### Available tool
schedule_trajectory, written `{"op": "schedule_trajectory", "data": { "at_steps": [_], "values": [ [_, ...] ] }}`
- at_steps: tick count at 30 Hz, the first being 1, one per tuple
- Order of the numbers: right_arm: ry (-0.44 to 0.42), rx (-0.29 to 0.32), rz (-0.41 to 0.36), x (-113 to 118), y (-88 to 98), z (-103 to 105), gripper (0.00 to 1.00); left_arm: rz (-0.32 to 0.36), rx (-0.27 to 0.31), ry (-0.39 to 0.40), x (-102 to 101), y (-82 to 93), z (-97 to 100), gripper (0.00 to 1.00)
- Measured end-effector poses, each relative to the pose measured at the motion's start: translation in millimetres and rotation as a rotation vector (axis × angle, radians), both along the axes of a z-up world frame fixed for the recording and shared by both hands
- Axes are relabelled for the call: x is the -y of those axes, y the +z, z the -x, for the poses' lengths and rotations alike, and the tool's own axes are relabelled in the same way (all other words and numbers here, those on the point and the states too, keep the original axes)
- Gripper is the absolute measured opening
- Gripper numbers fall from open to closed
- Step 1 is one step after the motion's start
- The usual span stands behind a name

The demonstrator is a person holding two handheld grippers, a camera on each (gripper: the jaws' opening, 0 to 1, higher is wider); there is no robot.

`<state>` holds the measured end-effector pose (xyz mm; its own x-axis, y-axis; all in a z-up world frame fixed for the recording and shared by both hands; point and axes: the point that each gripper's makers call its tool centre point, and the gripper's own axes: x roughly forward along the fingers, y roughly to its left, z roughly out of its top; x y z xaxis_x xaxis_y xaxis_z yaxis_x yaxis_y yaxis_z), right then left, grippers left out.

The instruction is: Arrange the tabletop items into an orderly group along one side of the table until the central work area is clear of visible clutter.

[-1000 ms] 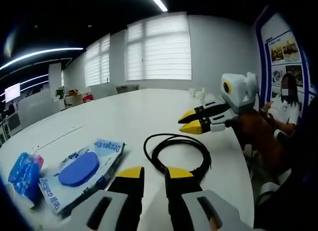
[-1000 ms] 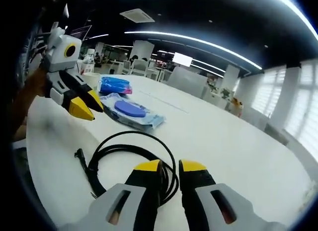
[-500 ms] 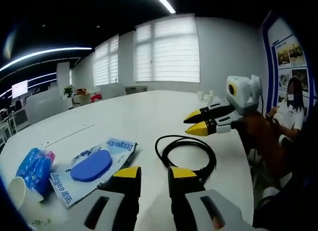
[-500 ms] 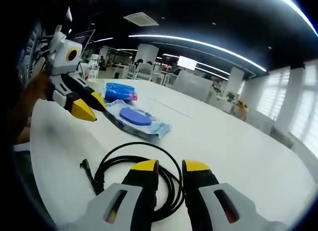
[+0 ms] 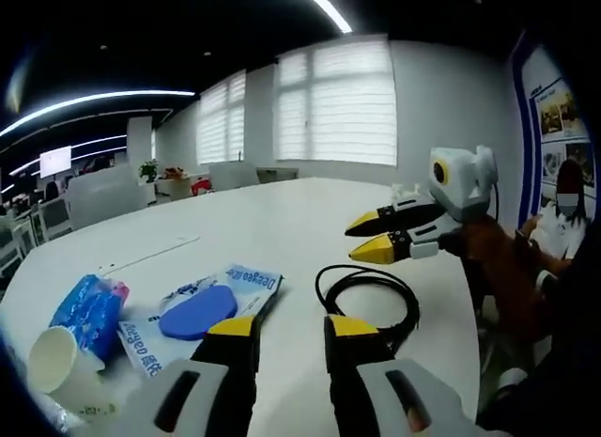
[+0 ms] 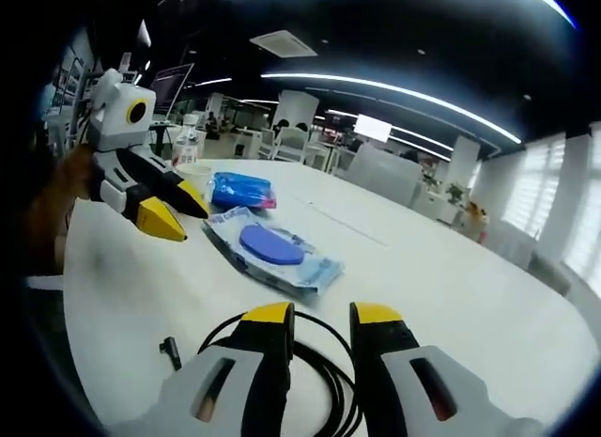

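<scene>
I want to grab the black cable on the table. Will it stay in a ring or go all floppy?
Probably floppy: the black cable lies in loose, thin loops with nothing visibly tying them. Its free end would likely dangle and drag. It looks light.

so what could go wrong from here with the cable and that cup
The cable lies in a loose coil, so a grab on one strand may uncoil it and drag it across the table. The paper cup stands by the table edge beside the wipes pack; a nudge could tip it off.
</scene>
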<state>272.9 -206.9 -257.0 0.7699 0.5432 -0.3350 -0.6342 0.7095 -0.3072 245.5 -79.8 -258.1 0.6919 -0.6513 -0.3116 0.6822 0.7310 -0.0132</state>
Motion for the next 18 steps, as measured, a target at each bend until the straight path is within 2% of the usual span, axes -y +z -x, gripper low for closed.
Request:
{"op": "schedule_trajectory", "data": {
  "at_steps": [10,18],
  "values": [
    [0.04,0.012,0.009,-17.0,0.8,-7.5,0.21,-0.034,0.017,0.015,-12.6,-1.1,2.5,0.28],
    [0.076,0.014,0.025,-33.6,11.3,-19.8,0.24,-0.017,0.027,0.058,-28.1,7.6,-4.1,0.31]
  ]
}}
